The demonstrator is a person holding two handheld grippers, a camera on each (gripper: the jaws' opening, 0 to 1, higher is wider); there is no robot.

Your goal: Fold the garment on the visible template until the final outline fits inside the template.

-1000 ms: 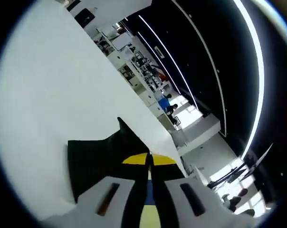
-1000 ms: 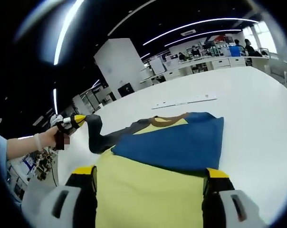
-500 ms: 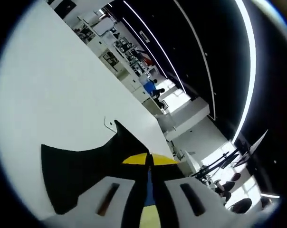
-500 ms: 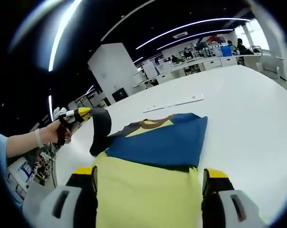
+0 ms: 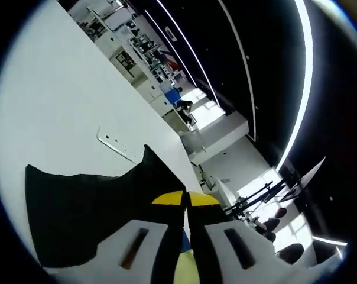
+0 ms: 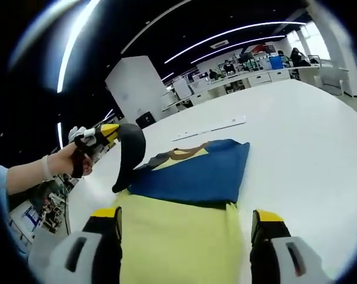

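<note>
Garment (image 6: 184, 195) — soft yellow-blue cloth, black sleeve clamped in left claw (image 5: 186, 201) — right claw (image 6: 184, 222) apart.

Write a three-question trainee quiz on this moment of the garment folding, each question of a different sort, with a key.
1. True or false: the left hand-held gripper is shut on the dark sleeve, lifting it above the table.
2. Multiple choice: which colour panel of the garment lies nearest the right hand-held gripper? A) blue B) yellow C) dark grey
3. Fill in: beyond the garment's collar, a thin white ____ lies flat on the table.

Key: 1 true; 2 B; 3 strip.
</note>
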